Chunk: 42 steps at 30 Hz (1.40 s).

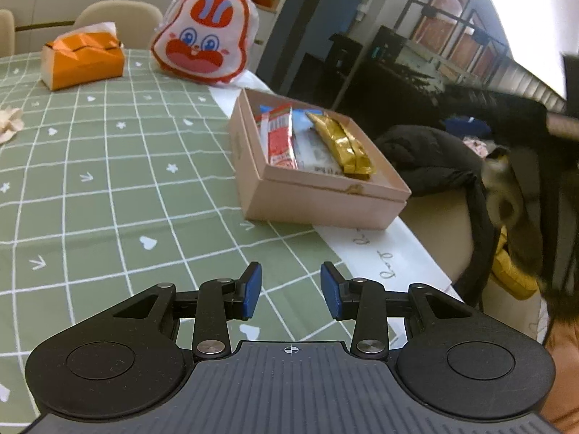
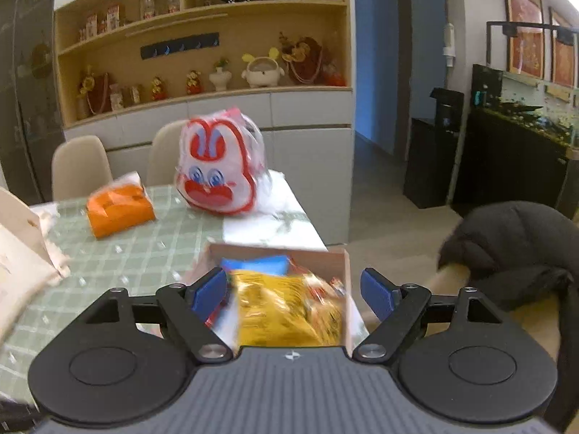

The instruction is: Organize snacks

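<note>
Green checked tablecloth [image 1: 108, 181] lies under the left gripper [image 1: 291, 289], whose blue pads stand apart with nothing between them. Ahead to its right sits the pink cardboard box [image 1: 325, 202] holding a red wrapper [image 1: 280, 137] and gold bar [image 1: 343, 144]. From the right wrist, the right gripper [image 2: 295, 293] is open above that box [image 2: 347, 289], a blurred yellow snack bag [image 2: 289, 311] below it.
</note>
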Motion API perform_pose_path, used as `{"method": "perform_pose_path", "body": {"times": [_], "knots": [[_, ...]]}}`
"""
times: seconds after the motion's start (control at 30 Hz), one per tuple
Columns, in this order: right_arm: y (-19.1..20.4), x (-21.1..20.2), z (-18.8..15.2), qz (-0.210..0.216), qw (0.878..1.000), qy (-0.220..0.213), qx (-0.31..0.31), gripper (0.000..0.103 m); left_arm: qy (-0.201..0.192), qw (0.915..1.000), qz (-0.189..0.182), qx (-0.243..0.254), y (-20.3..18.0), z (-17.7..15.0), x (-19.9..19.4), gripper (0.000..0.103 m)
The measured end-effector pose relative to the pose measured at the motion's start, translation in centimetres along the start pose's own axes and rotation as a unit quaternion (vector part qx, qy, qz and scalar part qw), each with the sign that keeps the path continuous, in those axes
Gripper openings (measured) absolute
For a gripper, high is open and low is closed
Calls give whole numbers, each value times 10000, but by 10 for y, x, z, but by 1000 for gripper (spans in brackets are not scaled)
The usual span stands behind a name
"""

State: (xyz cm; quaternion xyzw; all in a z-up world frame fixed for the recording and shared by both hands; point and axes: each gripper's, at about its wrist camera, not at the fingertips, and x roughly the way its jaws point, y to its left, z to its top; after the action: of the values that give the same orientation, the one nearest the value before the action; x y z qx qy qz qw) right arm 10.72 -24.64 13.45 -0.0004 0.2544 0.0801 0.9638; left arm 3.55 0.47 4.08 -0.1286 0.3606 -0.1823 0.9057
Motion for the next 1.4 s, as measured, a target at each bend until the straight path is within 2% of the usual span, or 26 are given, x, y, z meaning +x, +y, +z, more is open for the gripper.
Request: {"method": "perform_pose_path", "body": {"times": [0.1, 0.2, 0.3, 0.4, 0.57, 0.7, 0.77, 0.87, 1.0, 1.13, 1.2, 1.33, 1.4], "knots": [[-6, -14, -28, -100, 9999, -2, 51, 83, 24, 9999, -4, 123, -10, -5, 6, 41], [-9, -26, -54, -3, 9995, 110, 311, 83, -62, 9994, 53, 338, -25, -10, 8, 41], [-10, -37, -83, 39, 9980, 218, 587, 85, -278, 9967, 278, 708, -41, -18, 9, 41], [-2, -38, -113, 93, 9973, 407, 608, 86, -251, 9933, 534, 995, -50, -29, 18, 41], [13, -25, -153, 31, 9954, 807, 516, 86, -172, 9929, 716, 938, -48, -38, 29, 41], [14, -12, -164, -81, 9925, 1056, 617, 88, -205, 9912, 959, 894, -39, -38, 35, 41], [15, -8, -163, -190, 9928, 979, 664, 89, -140, 9914, 990, 848, -36, -37, 40, 41], [17, 1, -161, -231, 9927, 985, 662, 99, -162, 9898, 1035, 965, -35, -36, 45, 41], [25, 10, -160, -536, 9917, 1091, 420, 103, -226, 9895, 1059, 961, -26, -30, 51, 41], [26, 11, -161, -677, 9907, 1089, 443, 103, -279, 9887, 1059, 1021, -26, -29, 54, 41], [26, 10, -164, -686, 9922, 952, 424, 103, -300, 9879, 1077, 1070, -27, -31, 55, 41], [26, 9, -167, -719, 9930, 820, 447, 103, -339, 9820, 1208, 1415, -35, -37, 56, 41], [27, 9, -168, -740, 9932, 782, 444, 103, -347, 9816, 1224, 1424, -35, -37, 57, 41]]}}
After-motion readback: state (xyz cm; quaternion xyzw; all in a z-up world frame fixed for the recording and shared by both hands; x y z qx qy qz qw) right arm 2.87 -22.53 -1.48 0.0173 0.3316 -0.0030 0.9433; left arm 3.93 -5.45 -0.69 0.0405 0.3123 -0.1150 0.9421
